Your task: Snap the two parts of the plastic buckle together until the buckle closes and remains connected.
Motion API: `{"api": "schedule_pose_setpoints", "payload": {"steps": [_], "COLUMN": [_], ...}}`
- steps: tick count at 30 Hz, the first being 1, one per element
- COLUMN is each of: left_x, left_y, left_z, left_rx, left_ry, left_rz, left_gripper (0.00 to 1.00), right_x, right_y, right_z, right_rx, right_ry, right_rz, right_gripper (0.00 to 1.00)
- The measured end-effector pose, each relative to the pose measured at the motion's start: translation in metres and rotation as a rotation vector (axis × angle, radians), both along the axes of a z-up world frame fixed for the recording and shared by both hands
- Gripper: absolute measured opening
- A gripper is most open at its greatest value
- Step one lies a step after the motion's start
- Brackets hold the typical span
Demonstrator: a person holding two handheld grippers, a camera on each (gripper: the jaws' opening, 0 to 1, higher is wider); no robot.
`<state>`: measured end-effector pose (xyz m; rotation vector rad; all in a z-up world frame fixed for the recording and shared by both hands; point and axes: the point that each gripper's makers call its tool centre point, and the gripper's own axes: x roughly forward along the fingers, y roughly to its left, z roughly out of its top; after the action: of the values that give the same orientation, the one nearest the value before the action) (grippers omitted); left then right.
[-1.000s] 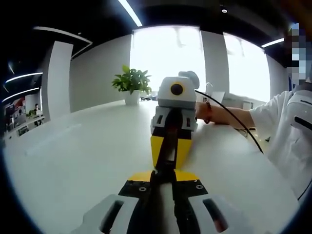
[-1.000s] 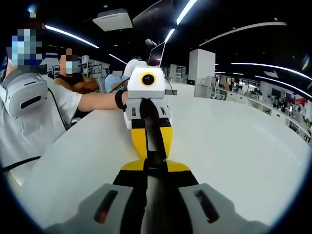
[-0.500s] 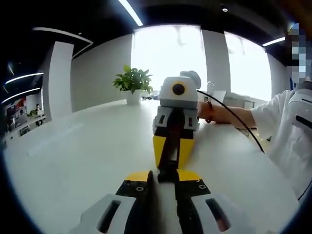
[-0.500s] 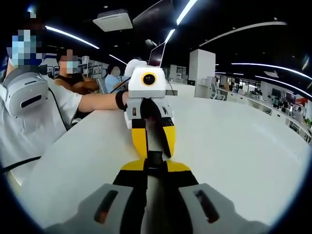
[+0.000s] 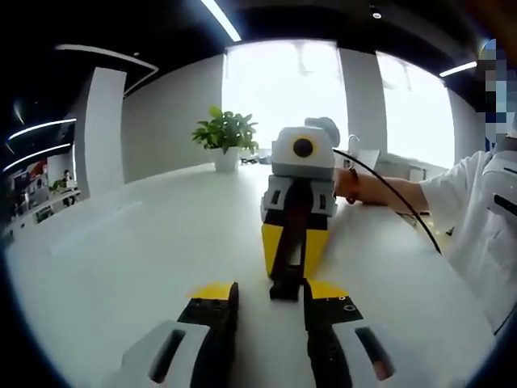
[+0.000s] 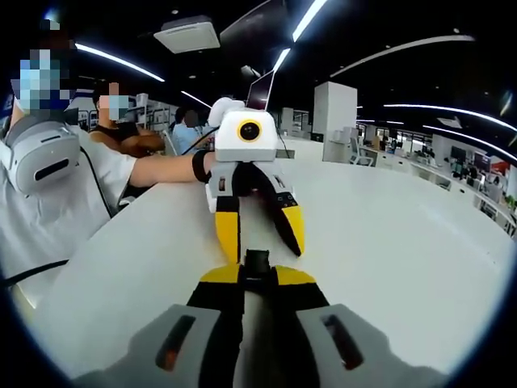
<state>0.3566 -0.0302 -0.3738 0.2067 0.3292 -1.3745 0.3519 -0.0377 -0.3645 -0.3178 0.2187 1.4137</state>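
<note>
The black plastic buckle (image 5: 284, 287) sticks out of the yellow-tipped jaws of my right gripper (image 5: 292, 263), which faces me in the left gripper view and is shut on it. My left gripper (image 5: 271, 295) stands open, its jaws spread to either side of the buckle's near end and apart from it. In the right gripper view, my right gripper (image 6: 258, 279) is shut on the buckle (image 6: 257, 260), and the left gripper (image 6: 261, 242) opposite has its yellow jaws spread wide. The buckle reads as one dark piece; its seam is hidden.
Both grippers hover low over a wide white table (image 5: 145, 259). A potted plant (image 5: 226, 133) stands at its far edge. A person in a white sleeve (image 5: 477, 218) holds the grippers, and a black cable (image 5: 396, 202) trails from one. Other people sit behind (image 6: 121, 121).
My left gripper has opened and let go of the buckle, and its jaws now stand apart. The right gripper has stayed shut on the buckle.
</note>
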Motion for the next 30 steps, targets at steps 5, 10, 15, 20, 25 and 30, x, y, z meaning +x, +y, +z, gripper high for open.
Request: {"api": "schedule_pose_setpoints", "payload": {"steps": [5,10,15,20,25,30], "left_x": [-0.001,0.001,0.008,0.017,0.03,0.035], "left_y": [-0.001,-0.002,-0.001,0.0,0.002,0.008], "left_z": [-0.001,0.006,0.013,0.016,0.031,0.036], "left_rx": [0.002,-0.037,-0.073,-0.087,-0.167,-0.184], "left_ry": [-0.004,0.016,0.024,-0.024,-0.082,-0.056], "left_rz": [-0.002,0.007,0.023,0.053,0.119,0.155], "left_gripper": [0.49,0.5,0.6,0.79,0.99,0.99], "right_x": [0.001,0.0,0.001,-0.001,-0.001,0.0], "right_y": [0.0,0.001,0.001,0.001,0.002,0.001], "right_z": [0.0,0.0,-0.001,-0.001,-0.001,-0.001], "right_rx": [0.001,0.001,0.001,0.001,0.001,0.001], "right_ry": [0.001,0.002,0.001,0.002,0.002,0.003], "right_rz": [-0.001,-0.001,0.0,-0.001,-0.002,-0.002], "right_gripper": [0.11,0.11,0.11,0.11,0.11,0.11]}}
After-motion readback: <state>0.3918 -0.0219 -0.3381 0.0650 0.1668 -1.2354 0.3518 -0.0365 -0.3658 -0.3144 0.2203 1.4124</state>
